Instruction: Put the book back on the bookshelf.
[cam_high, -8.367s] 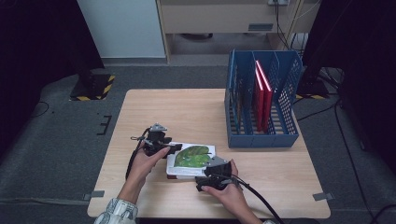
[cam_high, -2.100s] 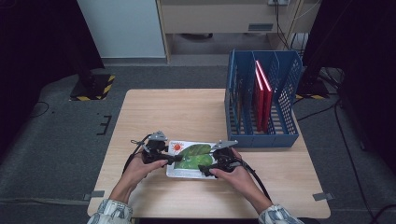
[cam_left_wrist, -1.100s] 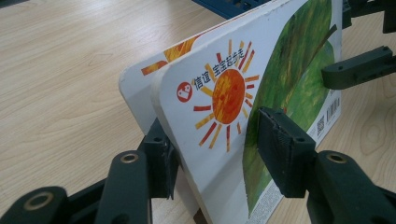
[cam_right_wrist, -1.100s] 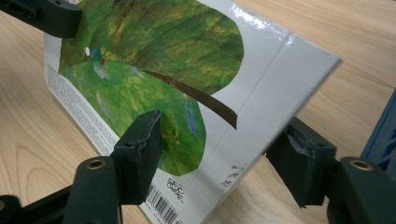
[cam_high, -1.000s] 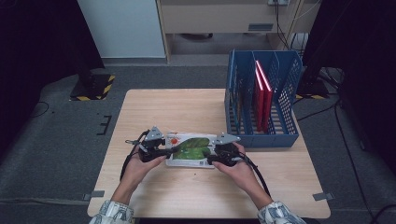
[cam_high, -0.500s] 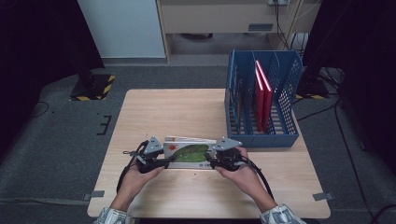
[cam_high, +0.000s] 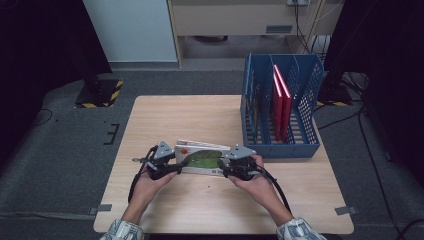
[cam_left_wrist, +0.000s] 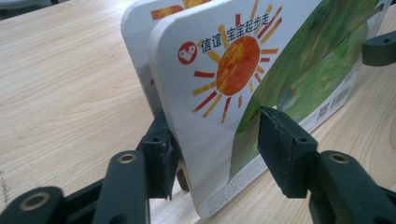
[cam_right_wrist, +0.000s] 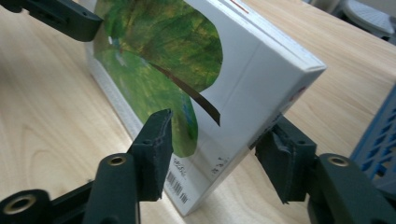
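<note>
A board book (cam_high: 202, 159) with a sun and a green leaf on its cover stands tilted on its long edge on the table (cam_high: 190, 115). My left gripper (cam_high: 177, 167) is shut on its left end. In the left gripper view the pads (cam_left_wrist: 280, 140) press both sides of the book (cam_left_wrist: 243, 60), and the jaws have just been opening slightly. My right gripper (cam_high: 223, 170) is shut on the spine end. In the right gripper view the gripper (cam_right_wrist: 217, 149) clasps the book (cam_right_wrist: 187, 56) front and back, and these jaws have also just been opening a little.
A blue file rack (cam_high: 280, 145) stands at the table's right back, with red books (cam_high: 280, 100) upright in its slots. Bare wood lies behind and in front of the book. Cables trail from both grippers towards the near edge.
The book has been tipped up from lying flatter to standing more on its long edge, held at both ends. Both hands have stayed close to where they were.
</note>
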